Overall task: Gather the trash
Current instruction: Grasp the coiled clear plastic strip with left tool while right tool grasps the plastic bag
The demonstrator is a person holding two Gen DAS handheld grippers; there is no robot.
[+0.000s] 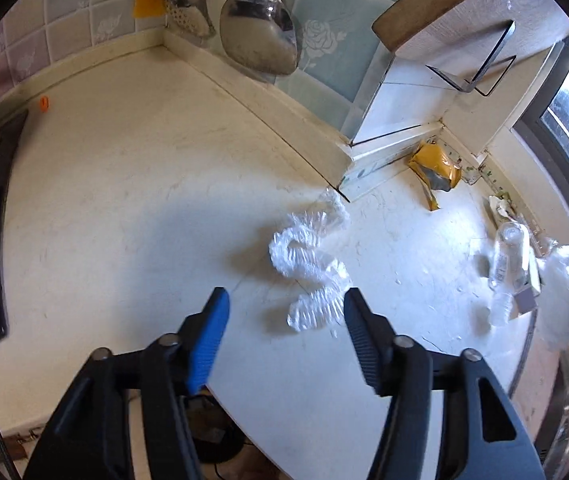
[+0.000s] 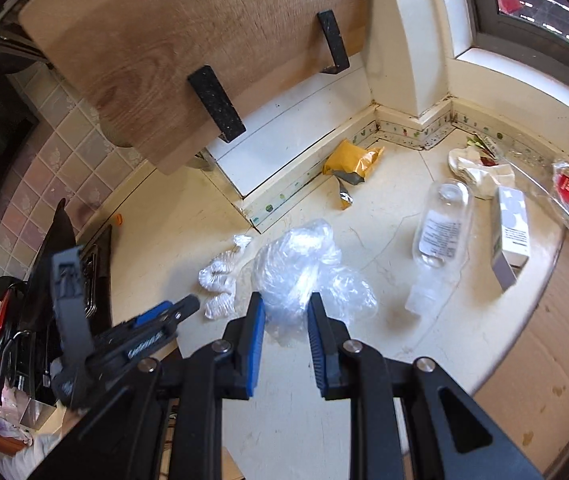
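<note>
A home kitchen: pale stone countertop, rose-patterned wall tiles, hanging steel ladle, wooden cutting board.

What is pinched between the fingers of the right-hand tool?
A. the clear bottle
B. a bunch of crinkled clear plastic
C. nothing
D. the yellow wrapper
B: the right gripper is closed on the crumpled clear plastic; the bottle and yellow wrapper lie apart on the counter.

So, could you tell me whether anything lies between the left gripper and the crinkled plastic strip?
Nothing visible does: the left gripper hangs open just over the crinkled plastic strip, which lies on the counter.
</note>
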